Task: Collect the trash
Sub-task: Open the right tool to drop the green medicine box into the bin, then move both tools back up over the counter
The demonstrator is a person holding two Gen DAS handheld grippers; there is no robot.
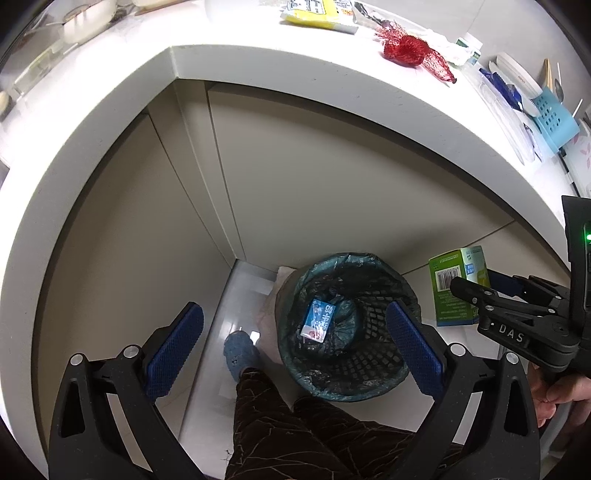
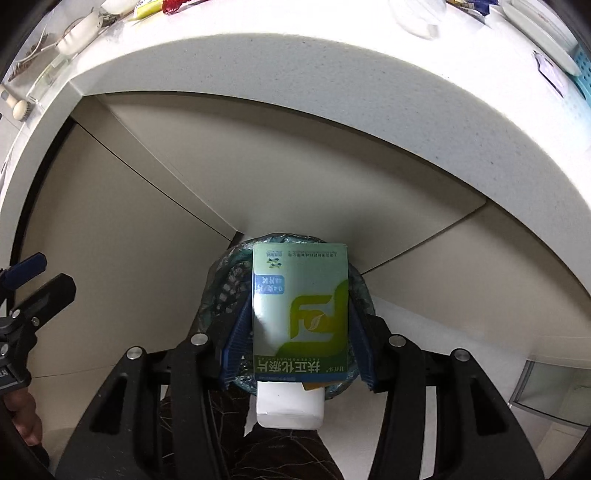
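A black mesh trash bin (image 1: 373, 373) with a dark liner stands on the floor by the cabinet; a small blue packet (image 1: 318, 320) lies inside it. My left gripper (image 1: 295, 339) is open and empty above the bin. My right gripper (image 2: 299, 332) is shut on a green medicine box (image 2: 301, 310), held over the bin (image 2: 221, 291); a white bottle (image 2: 290, 406) pokes out of the box's near end. The box (image 1: 452, 291) and right gripper (image 1: 476, 293) also show at the right of the left wrist view.
A white L-shaped countertop (image 1: 295, 70) overhangs beige cabinet doors (image 1: 314, 177). On it lie a red mesh bag (image 1: 413, 51), a yellow packet (image 1: 317, 13), a blue basket (image 1: 554, 118) and white dishes. The person's leg and slipper (image 1: 240, 350) are beside the bin.
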